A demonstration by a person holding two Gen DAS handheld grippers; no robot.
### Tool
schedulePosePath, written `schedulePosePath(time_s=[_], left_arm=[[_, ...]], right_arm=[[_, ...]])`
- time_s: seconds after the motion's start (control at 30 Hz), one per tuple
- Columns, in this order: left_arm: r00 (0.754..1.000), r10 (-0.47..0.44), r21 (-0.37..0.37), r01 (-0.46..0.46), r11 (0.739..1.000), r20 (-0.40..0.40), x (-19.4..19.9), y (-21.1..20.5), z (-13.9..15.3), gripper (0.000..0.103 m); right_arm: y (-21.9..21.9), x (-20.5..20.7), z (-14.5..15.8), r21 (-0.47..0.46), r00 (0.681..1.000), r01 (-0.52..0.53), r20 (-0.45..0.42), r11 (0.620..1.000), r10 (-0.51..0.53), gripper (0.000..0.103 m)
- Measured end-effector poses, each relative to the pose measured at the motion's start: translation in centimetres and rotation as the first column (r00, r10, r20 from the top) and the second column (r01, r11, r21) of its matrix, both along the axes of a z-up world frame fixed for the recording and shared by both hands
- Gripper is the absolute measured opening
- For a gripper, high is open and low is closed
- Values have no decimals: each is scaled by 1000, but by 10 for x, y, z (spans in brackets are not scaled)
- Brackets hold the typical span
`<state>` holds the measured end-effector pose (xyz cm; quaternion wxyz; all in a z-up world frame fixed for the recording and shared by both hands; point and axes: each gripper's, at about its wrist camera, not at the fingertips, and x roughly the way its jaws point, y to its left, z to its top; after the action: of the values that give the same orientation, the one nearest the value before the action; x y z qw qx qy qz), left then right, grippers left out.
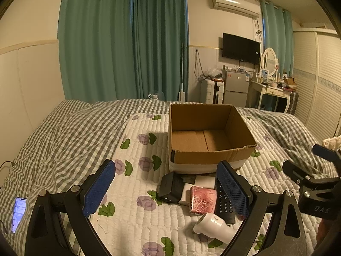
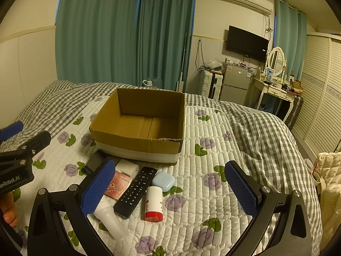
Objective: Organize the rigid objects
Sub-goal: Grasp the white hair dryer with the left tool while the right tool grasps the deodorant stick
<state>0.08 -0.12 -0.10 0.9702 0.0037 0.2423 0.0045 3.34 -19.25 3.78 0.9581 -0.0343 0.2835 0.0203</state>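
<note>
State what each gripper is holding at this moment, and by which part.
Nothing is held. The left gripper and right gripper both hover open above the quilt, with the remote control and other items lying untouched before the empty cardboard box.

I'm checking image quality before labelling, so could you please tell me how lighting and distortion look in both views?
Left wrist view: dim, warm yellowish cast; fisheye bends the walls; black corners; the box throws a shadow leftward on the quilt. Right wrist view: same cast and curvature; the remote stays sharp, with no strong glare.
</note>
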Motion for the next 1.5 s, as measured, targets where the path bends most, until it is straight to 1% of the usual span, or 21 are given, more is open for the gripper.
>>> schedulePosePath(time_s=[0.1, 0.2, 0.27, 0.37, 0.43, 0.53, 0.63, 0.8, 0.83, 0.87, 0.9, 1.0, 1.03, 1.13, 1.2, 1.27, 1.33, 1.4, 1.43, 1.47, 1.5], left_arm=[[1000, -1, -20, 0, 1000, -9, -2, -3, 5, 98], [997, 32, -44, -35, 998, -63, 2, -5, 3, 98], [993, 57, -46, -62, 997, -105, 7, -8, -7, 98], [978, 79, -19, -84, 996, -194, 17, -19, -38, 98], [955, 88, 1, -91, 996, -282, 24, -29, -67, 98], [929, 63, -13, -73, 997, -365, 24, -43, -98, 96], [910, 17, -32, -33, 999, -414, 24, -60, -118, 96], [888, -23, -37, 6, 999, -459, 31, -77, -135, 95], [883, -26, -46, 5, 999, -468, 33, -77, -139, 92], [879, -48, -70, 17, 997, -474, 37, -74, -141, 77], [875, -73, -97, 30, 995, -479, 37, -73, -142, 73], [880, -106, -105, 64, 992, -462, 35, -69, -134, 63], [885, -112, -102, 73, 992, -452, 34, -67, -128, 62], [908, -108, -48, 97, 994, -405, 33, -62, -110, 62], [919, -108, -29, 105, 994, -378, 35, -54, -97, 62], [924, -111, -22, 111, 994, -366, 41, -45, -86, 62], [929, -106, 0, 113, 994, -356, 46, -39, -79, 62], [927, -102, 8, 112, 994, -361, 52, -34, -78, 62], [925, -94, 4, 103, 995, -368, 55, -30, -79, 62], [922, -89, 4, 98, 995, -376, 57, -27, -80, 62], [920, -80, 10, 91, 996, -385, 60, -24, -83, 62]], right_arm=[[-1, -2, 1, -3, 1000, 1, 1, 1000, -1, 103], [-4, -4, 2, -13, 1000, 9, -2, 1000, -9, 103], [-7, -2, 1, -18, 1000, 20, -14, 1000, -20, 103], [-14, 3, -9, -20, 999, 29, -45, 999, -29, 103], [-15, 8, -23, -55, 996, 32, -77, 998, -37, 103], [-17, 14, -42, -77, 991, 26, -133, 997, -36, 103], [-22, 19, -53, -48, 984, 15, -176, 999, -24, 103], [-24, 27, -63, -20, 975, 8, -220, 1000, -12, 103], [-24, 27, -64, -23, 974, 7, -225, 1000, -12, 103], [-23, 28, -66, -27, 973, 8, -230, 1000, -14, 103], [-23, 29, -67, -29, 972, 6, -234, 1000, -13, 103], [-21, 31, -70, -31, 969, 2, -246, 1000, -9, 103], [-21, 31, -70, -34, 968, 2, -250, 999, -10, 103], [-19, 33, -71, -43, 965, -1, -263, 999, -10, 103], [-15, 37, -71, -52, 960, -9, -279, 999, -6, 103], [-10, 44, -73, -64, 953, -15, -302, 998, -5, 103], [-5, 51, -78, -59, 945, -34, -327, 998, 12, 99], [0, 61, -88, -38, 930, -53, -367, 998, 35, 87], [3, 67, -95, -23, 920, -64, -389, 998, 50, 83], [5, 72, -101, -14, 912, -68, -405, 998, 56, 77], [7, 76, -106, -8, 906, -69, -420, 998, 59, 73]])
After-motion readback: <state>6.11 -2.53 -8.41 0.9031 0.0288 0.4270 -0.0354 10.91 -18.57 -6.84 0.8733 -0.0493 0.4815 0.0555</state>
